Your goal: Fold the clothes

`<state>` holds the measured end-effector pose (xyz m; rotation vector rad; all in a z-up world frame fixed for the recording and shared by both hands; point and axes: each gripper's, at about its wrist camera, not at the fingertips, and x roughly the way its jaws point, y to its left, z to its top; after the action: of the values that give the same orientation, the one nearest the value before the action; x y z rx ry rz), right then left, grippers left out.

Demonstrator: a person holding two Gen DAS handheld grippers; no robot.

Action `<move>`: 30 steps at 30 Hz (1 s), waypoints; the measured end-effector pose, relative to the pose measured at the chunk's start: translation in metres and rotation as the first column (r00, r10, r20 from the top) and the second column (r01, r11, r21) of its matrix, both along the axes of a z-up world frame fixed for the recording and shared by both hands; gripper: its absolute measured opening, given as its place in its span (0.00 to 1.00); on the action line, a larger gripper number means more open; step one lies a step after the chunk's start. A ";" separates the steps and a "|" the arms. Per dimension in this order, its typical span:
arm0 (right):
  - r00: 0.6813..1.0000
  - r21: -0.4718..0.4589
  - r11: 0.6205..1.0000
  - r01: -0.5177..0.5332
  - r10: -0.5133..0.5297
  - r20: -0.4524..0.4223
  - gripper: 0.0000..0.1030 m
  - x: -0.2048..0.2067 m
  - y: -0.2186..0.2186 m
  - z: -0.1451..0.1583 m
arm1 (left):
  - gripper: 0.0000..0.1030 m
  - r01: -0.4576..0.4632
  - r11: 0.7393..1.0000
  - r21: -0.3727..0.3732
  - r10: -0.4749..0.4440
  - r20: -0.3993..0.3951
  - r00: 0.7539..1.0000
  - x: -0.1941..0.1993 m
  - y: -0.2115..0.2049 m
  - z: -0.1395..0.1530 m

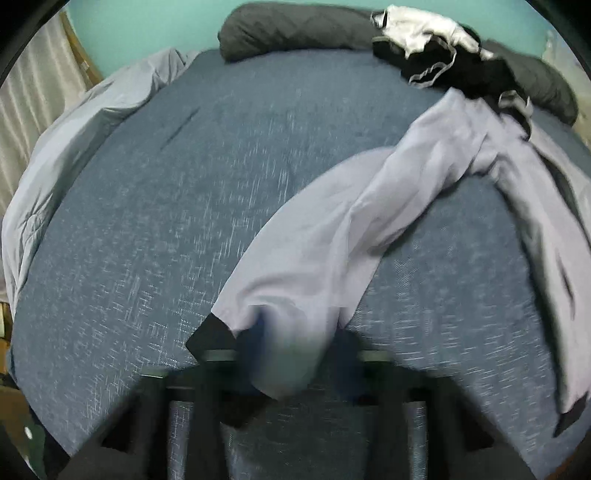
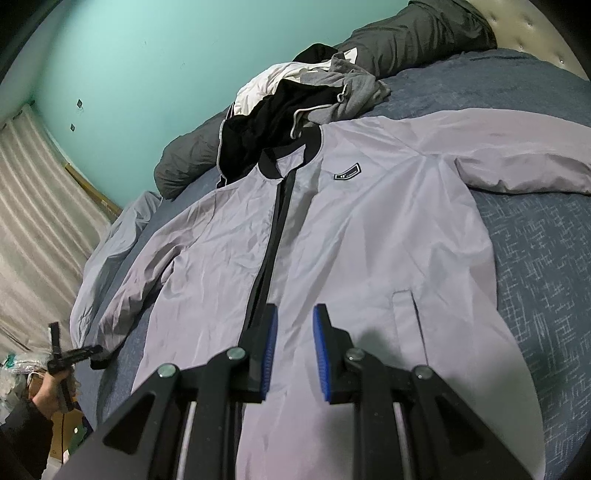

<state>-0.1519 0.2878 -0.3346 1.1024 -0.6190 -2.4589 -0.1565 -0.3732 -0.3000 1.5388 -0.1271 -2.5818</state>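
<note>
We see a pale lilac zip jacket [image 2: 354, 236] spread front-up on the blue bedspread [image 2: 535, 258], its black collar [image 2: 291, 155] toward the pile of black, white and grey clothes [image 2: 306, 99] by the grey bolster [image 2: 417, 33]; the black zipper band [image 2: 273, 236] runs down toward the right gripper [image 2: 294, 350]; that gripper hovers above the lower front with its blue-padded fingers [image 2: 269, 354] parted a little, nothing between them, the zipper just left of the left pad; in the left wrist view the jacket's sleeve [image 1: 332, 236] stretches across the bed to the left gripper [image 1: 299, 362], whose jaws are closed on the cuff end, though motion blur softens the detail; the person's hand [image 2: 48, 395] grips that tool at the bed's edge.
</note>
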 end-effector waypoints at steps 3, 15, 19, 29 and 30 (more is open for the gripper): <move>1.000 0.004 1.000 0.001 -0.001 0.004 0.18 -0.001 -0.001 -0.001 | 0.04 -0.016 1.000 -0.023 0.015 -0.043 0.999 -0.011 -0.011 0.010; 0.999 0.051 0.998 -0.031 0.031 0.007 0.18 -0.005 -0.015 0.001 | 0.03 -0.075 0.997 -0.035 0.074 -0.030 0.997 -0.095 -0.077 0.033; 1.000 0.056 0.998 -0.017 0.017 0.004 0.18 -0.007 -0.012 0.003 | 0.03 -0.091 0.996 -0.022 0.091 -0.015 0.996 -0.122 -0.091 0.027; 0.999 0.082 0.996 -0.039 0.037 0.033 0.18 -0.012 -0.024 -0.012 | 0.43 -0.191 0.981 -0.038 0.189 -0.044 0.981 -0.140 -0.121 0.014; 0.999 0.080 0.996 -0.042 0.040 0.033 0.18 -0.011 -0.025 -0.012 | 0.47 -0.204 0.978 -0.040 0.202 -0.059 0.978 -0.137 -0.125 0.017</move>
<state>-0.1634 0.2627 -0.3470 1.1751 -0.5051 -2.4547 -0.2938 -0.4982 -0.2834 1.3864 -0.0218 -2.4409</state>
